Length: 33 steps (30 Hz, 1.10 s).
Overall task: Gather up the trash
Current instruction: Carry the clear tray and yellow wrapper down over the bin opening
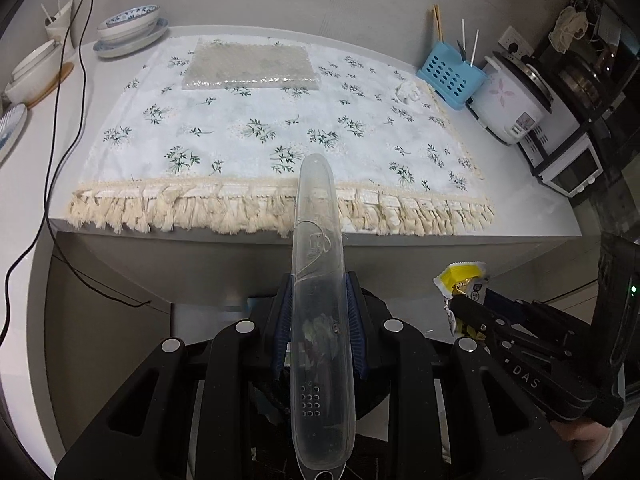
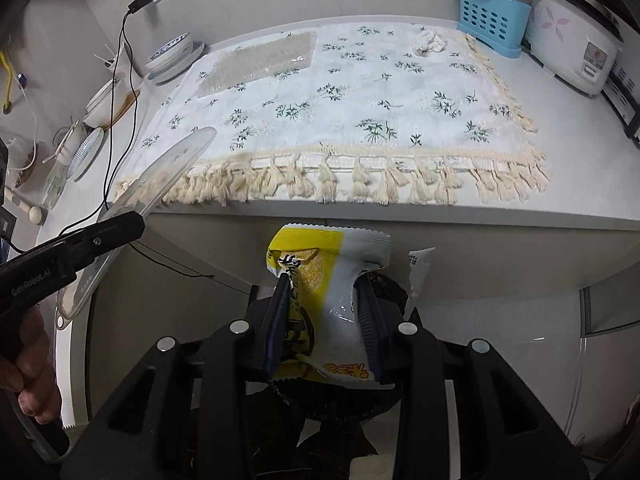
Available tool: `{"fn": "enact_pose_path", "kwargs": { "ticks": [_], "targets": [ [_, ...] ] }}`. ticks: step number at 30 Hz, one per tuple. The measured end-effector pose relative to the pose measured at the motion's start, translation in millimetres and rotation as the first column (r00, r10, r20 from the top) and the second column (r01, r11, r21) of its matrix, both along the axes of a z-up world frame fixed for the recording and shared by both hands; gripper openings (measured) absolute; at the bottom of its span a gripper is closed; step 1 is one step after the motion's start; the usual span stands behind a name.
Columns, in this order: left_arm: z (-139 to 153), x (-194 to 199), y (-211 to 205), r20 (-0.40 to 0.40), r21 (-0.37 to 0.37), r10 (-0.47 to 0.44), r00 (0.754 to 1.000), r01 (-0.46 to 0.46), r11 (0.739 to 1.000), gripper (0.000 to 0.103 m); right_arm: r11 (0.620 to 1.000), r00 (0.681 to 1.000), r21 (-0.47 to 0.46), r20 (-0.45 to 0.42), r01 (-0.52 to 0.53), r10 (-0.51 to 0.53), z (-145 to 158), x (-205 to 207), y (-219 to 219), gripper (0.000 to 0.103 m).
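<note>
Right wrist view is showing the right gripper (image 2: 324, 312) closing its two blue pads on a yellow and white wrapper (image 2: 328, 276), which is bulging up between the jaws; both grippers are hanging in front of the table (image 2: 580, 184) edge, over a dark bin (image 2: 340, 396) lying just below the fingers. In the left wrist view, the left gripper (image 1: 318, 320) is pinching a clear plastic case (image 1: 318, 280) that is sticking forward well past the fingertips, its far end reaching over the fringe of the cloth (image 1: 280, 136).

Judging by this, the step in hand is dropping both pieces into the bin. To do it well, each gripper should be sitting squarely over the bin mouth before the jaws are let go, and the long case should be tipping nose-down so it is not bridging the rim. The light wrapper may be clinging to a pad, so opening wide and pausing seems wise.

More trash is waiting on the cloth: a crumpled tissue (image 1: 408, 91) near the blue rack (image 1: 450, 78), and a bubble sheet (image 1: 250, 66) at the far side, both well apart from the grippers.
</note>
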<state>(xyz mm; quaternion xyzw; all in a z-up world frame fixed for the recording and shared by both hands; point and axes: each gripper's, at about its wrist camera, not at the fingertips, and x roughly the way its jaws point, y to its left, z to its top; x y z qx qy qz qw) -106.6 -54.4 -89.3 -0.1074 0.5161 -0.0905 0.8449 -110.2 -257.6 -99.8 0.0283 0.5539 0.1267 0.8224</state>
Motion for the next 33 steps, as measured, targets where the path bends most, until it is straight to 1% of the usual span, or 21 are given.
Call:
{"fn": "enact_pose_path", "kwargs": {
  "ticks": [5,10,14,18,22,27,29,31,33],
  "targets": [
    [-13.4,-17.1,-10.6,-0.03,0.009,-0.03,0.999,0.03,1.0,0.025,1.0,1.0,-0.008,-0.027,0.004,-0.004,-13.1,-8.1,-7.6,0.031],
    [-35.1,-27.6,-20.0,-0.053,0.027,-0.042,0.998,0.044,0.999,0.025,1.0,0.999,-0.027,-0.047,-0.009,0.007,-27.7,-17.4,-10.1,0.031],
    [-53.8,-32.6,-26.3,-0.076,0.036,-0.046,0.996,0.049,0.998,0.025,0.999,0.997,-0.039,-0.077,-0.007,0.004,-45.0,-22.6,-14.7,0.031],
    [-70.7,-34.2,-33.2,-0.095,0.036,-0.05,0.994,0.054,0.998,0.025,0.999,0.995,-0.05,-0.102,-0.013,0.008,-62.6,-25.6,-16.8,0.031],
    [-87.9,-35.3,-41.1,-0.13,0.038,-0.053,0.99,0.059,0.998,0.025,0.998,0.992,-0.059,-0.125,-0.021,0.014,-79.1,-28.0,-19.0,0.031],
    [-108.2,-34.3,-52.9,-0.154,0.063,-0.064,0.986,0.075,0.995,0.025,0.998,0.989,-0.062,-0.147,-0.014,0.005,-97.0,-29.4,-25.8,0.031],
    [-116.8,-32.3,-56.9,-0.159,0.075,-0.063,0.985,0.076,0.994,0.025,0.998,0.989,-0.066,-0.147,-0.011,0.002,-104.1,-29.0,-28.2,0.031],
    [-124.0,-30.9,-59.3,-0.169,0.07,-0.059,0.984,0.072,0.995,0.025,0.997,0.991,-0.074,-0.134,-0.015,0.005,-113.1,-28.2,-29.8,0.032],
    [-130.1,-29.6,-62.0,-0.162,0.077,-0.063,0.985,0.076,0.994,0.025,0.997,0.992,-0.07,-0.127,-0.015,0.006,-122.2,-27.6,-32.5,0.032]
  ]
}}
